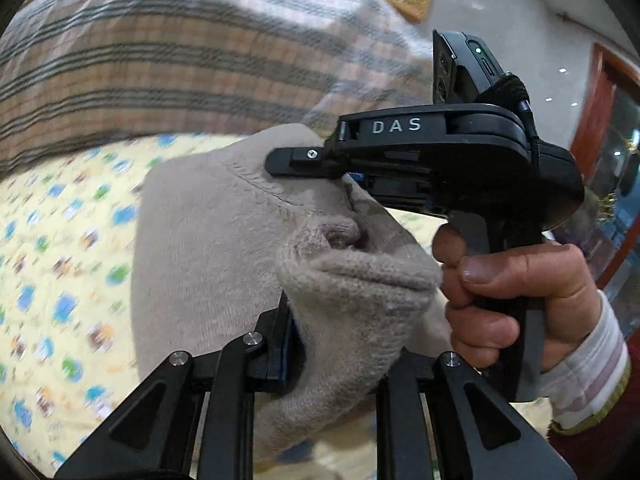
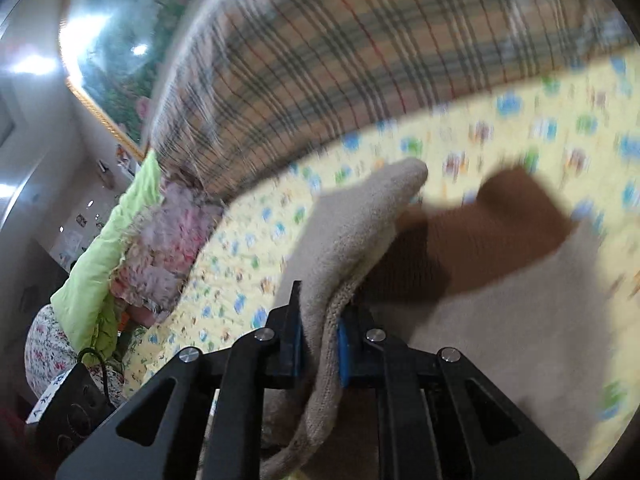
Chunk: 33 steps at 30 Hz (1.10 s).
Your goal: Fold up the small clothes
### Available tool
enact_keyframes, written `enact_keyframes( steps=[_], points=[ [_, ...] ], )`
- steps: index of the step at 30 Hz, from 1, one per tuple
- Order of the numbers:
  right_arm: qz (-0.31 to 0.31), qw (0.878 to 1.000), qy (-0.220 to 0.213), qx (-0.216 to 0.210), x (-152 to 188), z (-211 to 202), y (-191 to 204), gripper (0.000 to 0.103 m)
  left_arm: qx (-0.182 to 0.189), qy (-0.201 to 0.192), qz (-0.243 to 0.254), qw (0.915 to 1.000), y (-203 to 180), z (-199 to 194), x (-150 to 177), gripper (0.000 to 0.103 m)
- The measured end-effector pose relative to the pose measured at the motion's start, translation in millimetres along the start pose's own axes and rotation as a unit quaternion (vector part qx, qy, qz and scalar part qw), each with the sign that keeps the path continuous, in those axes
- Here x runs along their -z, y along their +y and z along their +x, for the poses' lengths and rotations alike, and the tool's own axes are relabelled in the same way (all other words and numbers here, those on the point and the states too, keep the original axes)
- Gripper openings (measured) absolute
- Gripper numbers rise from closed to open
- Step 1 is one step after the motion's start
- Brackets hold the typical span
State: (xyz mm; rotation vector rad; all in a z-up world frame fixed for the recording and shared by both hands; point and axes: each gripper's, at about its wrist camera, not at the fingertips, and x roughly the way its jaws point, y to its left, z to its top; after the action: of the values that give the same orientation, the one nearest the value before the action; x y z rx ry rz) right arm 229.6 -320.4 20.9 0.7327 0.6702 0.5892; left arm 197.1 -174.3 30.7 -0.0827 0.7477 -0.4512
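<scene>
- Left gripper (image 1: 336, 344): closed on ribbed edge of beige knit garment (image 1: 208, 248).
- Right gripper (image 2: 320, 332): clamped on a fold of the same garment, lifted off the patterned yellow sheet (image 2: 248, 240).
- Brown cloth (image 2: 480, 232): beyond, on the sheet.
- Plaid blanket (image 2: 340, 72): farthest, blurred.

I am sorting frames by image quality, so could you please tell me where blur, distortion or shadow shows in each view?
Left wrist view: fisheye bending with dark corners; the yellow printed sheet is smeared by motion, while the beige knit garment and right tool stay fairly sharp. Right wrist view: the plaid blanket is streaked, a dark soft-edged shadow crosses the garment, and glare flares at upper left.
</scene>
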Motion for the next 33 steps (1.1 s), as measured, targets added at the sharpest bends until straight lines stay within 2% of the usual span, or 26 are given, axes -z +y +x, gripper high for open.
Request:
enact_keyframes(
  steps=[3, 5, 9, 12, 13, 15, 19, 21, 24, 28, 30, 32, 33],
  points=[
    [-0.014, 1.000, -0.008, 0.021, -12.5, -23.7, -10.3, 0.015, 0.020, 0.006, -0.001, 0.9998, -23.7, 22.6, -10.2, 0.018],
    [-0.008, 0.999, -0.002, 0.049, -11.7, -32.6, -34.0, 0.015, 0.023, 0.021, 0.001, 0.9995, -34.6, 42.9, -7.1, 0.018],
    [0.017, 0.995, 0.026, 0.098, 9.0, -30.1, -83.8, 0.015, 0.020, 0.061, 0.011, 0.9979, -51.2, 82.1, 9.1, 0.018],
    [0.039, 0.994, 0.024, 0.100, 24.0, -33.9, -106.5, 0.015, 0.011, 0.063, 0.026, 0.9976, -62.2, 92.3, 17.9, 0.020],
    [0.044, 0.994, 0.019, 0.094, 26.7, -35.7, -109.8, 0.015, 0.006, 0.059, 0.035, 0.9976, -65.9, 92.9, 20.0, 0.022],
    [0.047, 0.995, 0.013, 0.091, 29.2, -37.2, -112.5, 0.015, 0.004, 0.057, 0.051, 0.9970, -70.6, 92.5, 21.9, 0.035],
    [0.064, 0.994, 0.005, 0.085, 32.4, -43.4, -111.2, 0.025, 0.021, 0.068, 0.068, 0.9951, -68.9, 76.0, 26.4, 0.051],
    [0.073, 0.993, -0.012, 0.094, 35.6, -55.4, -108.6, 0.027, 0.029, 0.071, 0.068, 0.9947, -62.8, 61.3, 28.1, 0.060],
    [0.072, 0.991, -0.037, 0.102, 45.1, -79.0, -98.8, 0.027, 0.033, 0.064, 0.059, 0.9956, -47.8, 28.8, 37.7, 0.062],
    [0.057, 0.990, -0.067, 0.107, 66.8, -113.3, -74.0, 0.029, 0.005, 0.050, 0.046, 0.9977, -20.1, -8.8, 54.2, 0.067],
    [0.054, 0.990, -0.079, 0.102, 81.9, -128.9, -60.7, 0.034, -0.032, 0.047, 0.043, 0.9975, -2.9, -22.4, 66.5, 0.073],
    [0.051, 0.990, -0.090, 0.101, 92.5, -137.5, -51.5, 0.048, -0.058, 0.049, 0.036, 0.9965, 11.2, -27.2, 76.3, 0.073],
    [0.045, 0.989, -0.094, 0.104, 99.5, -141.1, -45.0, 0.048, -0.067, 0.056, 0.026, 0.9959, 19.4, -25.4, 79.5, 0.073]
  ],
)
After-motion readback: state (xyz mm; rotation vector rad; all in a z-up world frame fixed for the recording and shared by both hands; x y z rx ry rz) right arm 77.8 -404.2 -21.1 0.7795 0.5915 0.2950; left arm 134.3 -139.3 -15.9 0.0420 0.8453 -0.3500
